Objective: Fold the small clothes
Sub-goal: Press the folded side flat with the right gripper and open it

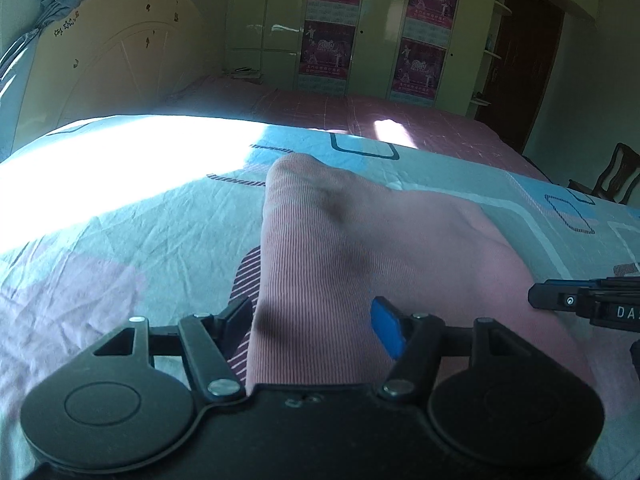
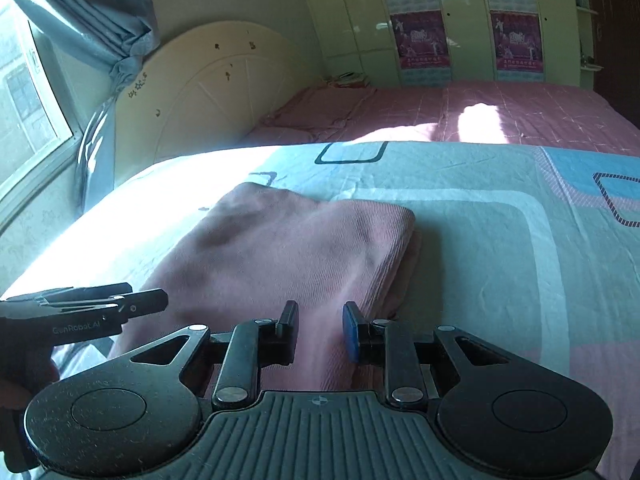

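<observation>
A pink ribbed garment (image 1: 360, 248) lies folded on the bed's patterned sheet (image 1: 120, 248). My left gripper (image 1: 312, 320) hovers over the garment's near left part with its jaws wide apart; the fabric runs under and between them, and the pads do not press it. The right wrist view shows the garment (image 2: 288, 240) as a neat rectangle. My right gripper (image 2: 320, 322) sits over its near right edge, jaws a narrow gap apart, with flat fabric showing through the gap. Each gripper shows in the other's view: the right (image 1: 536, 296), the left (image 2: 160, 300).
A cream headboard (image 2: 224, 88) stands at the bed's left end under a grey curtain (image 2: 100, 12) and window. A pink bedspread (image 2: 500, 112) covers the far half of the bed. Wardrobe doors with posters (image 1: 332, 28) line the back wall. A wooden chair (image 1: 616, 176) stands at the right.
</observation>
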Action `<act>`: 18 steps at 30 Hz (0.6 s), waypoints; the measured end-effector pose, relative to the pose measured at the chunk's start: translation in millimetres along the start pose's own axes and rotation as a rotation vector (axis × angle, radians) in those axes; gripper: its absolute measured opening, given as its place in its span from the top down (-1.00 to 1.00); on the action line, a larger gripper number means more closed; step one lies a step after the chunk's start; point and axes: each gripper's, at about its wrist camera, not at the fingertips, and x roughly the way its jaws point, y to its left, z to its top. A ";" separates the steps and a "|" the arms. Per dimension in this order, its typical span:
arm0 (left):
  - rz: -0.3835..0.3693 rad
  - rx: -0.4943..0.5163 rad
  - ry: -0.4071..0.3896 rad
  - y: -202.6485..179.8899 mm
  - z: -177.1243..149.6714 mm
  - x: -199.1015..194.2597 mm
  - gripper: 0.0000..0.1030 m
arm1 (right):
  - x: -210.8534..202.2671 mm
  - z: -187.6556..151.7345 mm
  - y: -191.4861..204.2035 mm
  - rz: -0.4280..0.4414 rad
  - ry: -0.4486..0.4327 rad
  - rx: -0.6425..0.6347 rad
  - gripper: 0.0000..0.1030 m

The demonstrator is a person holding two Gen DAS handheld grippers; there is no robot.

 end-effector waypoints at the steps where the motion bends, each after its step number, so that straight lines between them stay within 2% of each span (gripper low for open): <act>1: 0.006 -0.004 0.009 -0.5 -4.9 2.8 -0.25 | 9.2 -6.5 0.3 -0.046 0.024 -0.024 0.52; 3: 0.013 -0.018 -0.002 0.6 -9.5 5.2 -0.31 | 26.5 -17.0 -8.8 -0.062 0.073 0.004 0.52; 5: 0.014 -0.042 0.004 2.5 -7.6 3.5 -0.31 | 21.7 -16.1 -12.8 -0.048 0.054 0.069 0.52; 10: 0.003 -0.010 -0.006 -1.0 -10.7 -20.1 -0.30 | -17.5 -22.6 4.4 -0.037 -0.013 0.042 0.51; 12: 0.000 0.003 -0.001 -4.3 -18.6 -26.7 -0.35 | -20.6 -35.2 7.4 -0.055 0.010 0.039 0.51; 14: 0.008 0.016 0.012 -7.7 -26.1 -26.0 -0.40 | -12.3 -48.7 5.6 -0.118 0.051 0.037 0.51; 16: 0.021 0.028 0.022 -11.1 -33.4 -21.6 -0.46 | -2.2 -57.9 0.3 -0.122 0.079 0.070 0.51; 18: 0.027 0.042 0.024 -13.6 -36.3 -19.6 -0.54 | 0.3 -59.9 -2.0 -0.124 0.070 0.117 0.51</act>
